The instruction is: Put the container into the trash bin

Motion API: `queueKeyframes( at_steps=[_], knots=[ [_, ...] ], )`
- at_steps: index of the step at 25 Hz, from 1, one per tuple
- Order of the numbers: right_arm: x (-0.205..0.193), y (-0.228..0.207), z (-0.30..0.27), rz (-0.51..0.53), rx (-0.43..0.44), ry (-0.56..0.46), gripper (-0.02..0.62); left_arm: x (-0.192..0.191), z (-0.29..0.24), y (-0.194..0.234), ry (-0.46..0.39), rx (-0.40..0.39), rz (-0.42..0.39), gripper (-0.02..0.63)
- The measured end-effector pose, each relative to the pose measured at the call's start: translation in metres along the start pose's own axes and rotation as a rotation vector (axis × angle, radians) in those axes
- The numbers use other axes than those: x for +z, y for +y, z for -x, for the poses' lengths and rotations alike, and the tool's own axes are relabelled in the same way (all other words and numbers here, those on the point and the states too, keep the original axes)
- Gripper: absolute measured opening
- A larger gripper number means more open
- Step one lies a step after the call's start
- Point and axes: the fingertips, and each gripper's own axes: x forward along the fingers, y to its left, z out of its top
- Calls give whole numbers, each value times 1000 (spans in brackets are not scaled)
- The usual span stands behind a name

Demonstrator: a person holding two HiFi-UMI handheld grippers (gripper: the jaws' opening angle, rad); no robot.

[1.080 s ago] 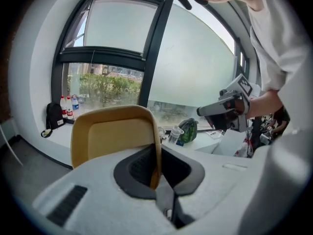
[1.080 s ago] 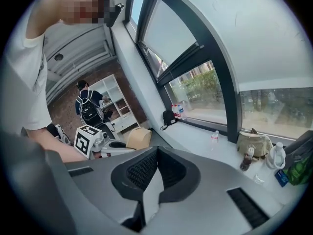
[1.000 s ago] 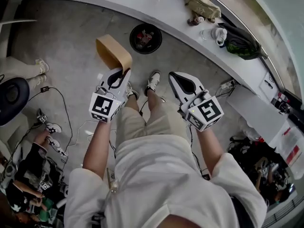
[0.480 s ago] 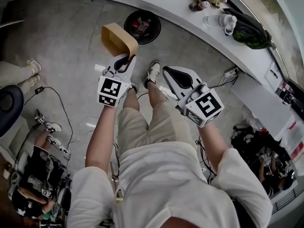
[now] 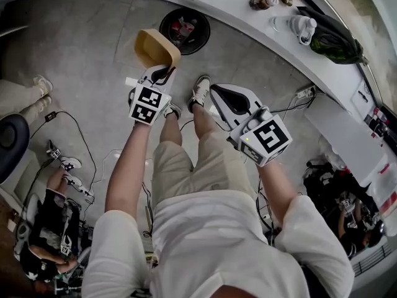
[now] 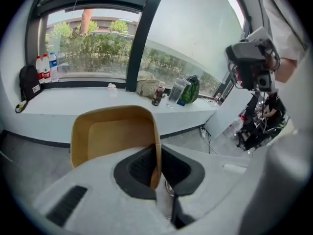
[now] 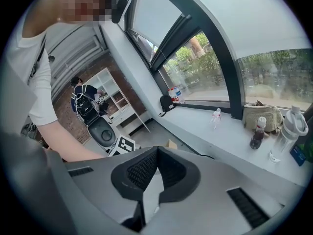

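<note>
My left gripper (image 5: 162, 73) is clamped on one thin side wall of the tan container (image 5: 155, 47), its pads pressed flat against the wall, so the container sticks out ahead of the jaws with its open side turned toward me. In the head view the container's far edge just overlaps the near rim of the round black trash bin (image 5: 184, 30), which stands on the grey floor against the foot of the long white counter (image 5: 236, 18) and has some rubbish in it. My right gripper (image 5: 218, 93) hangs beside my right leg with its jaws pressed together and nothing between them. My shoe (image 5: 200, 92) is planted between the two grippers, near the bin. On the counter to the right of the bin stand a clear bottle (image 5: 291, 25) and a green bag (image 5: 332, 39). Cables (image 5: 74, 126) trail over the floor to my left, where another person (image 5: 49, 228) sits low.
</note>
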Motion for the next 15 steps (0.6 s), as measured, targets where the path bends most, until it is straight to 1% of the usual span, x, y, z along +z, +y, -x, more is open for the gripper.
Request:
queueKeyframes(
  at_steps=[2,4,8,12,15],
  knots=[
    [-3,-6,-3,-12,0,-4,2,-10,-14,-4,40,-36,-11,25],
    [-8,-15,-6,-22,1,-7,2,-23,-32,-7,90,-77,-5,25],
    [-18,-35,-14,-39,0,-6,2,-40,-73,-3,180,-120,-17,25],
    [-30,-49,-27,-61,4,-15,2,-55,-105,6,257,-151,-75,25],
    [-39,-57,-38,-78,4,-19,2,-69,-125,11,323,-188,-144,25]
  ],
)
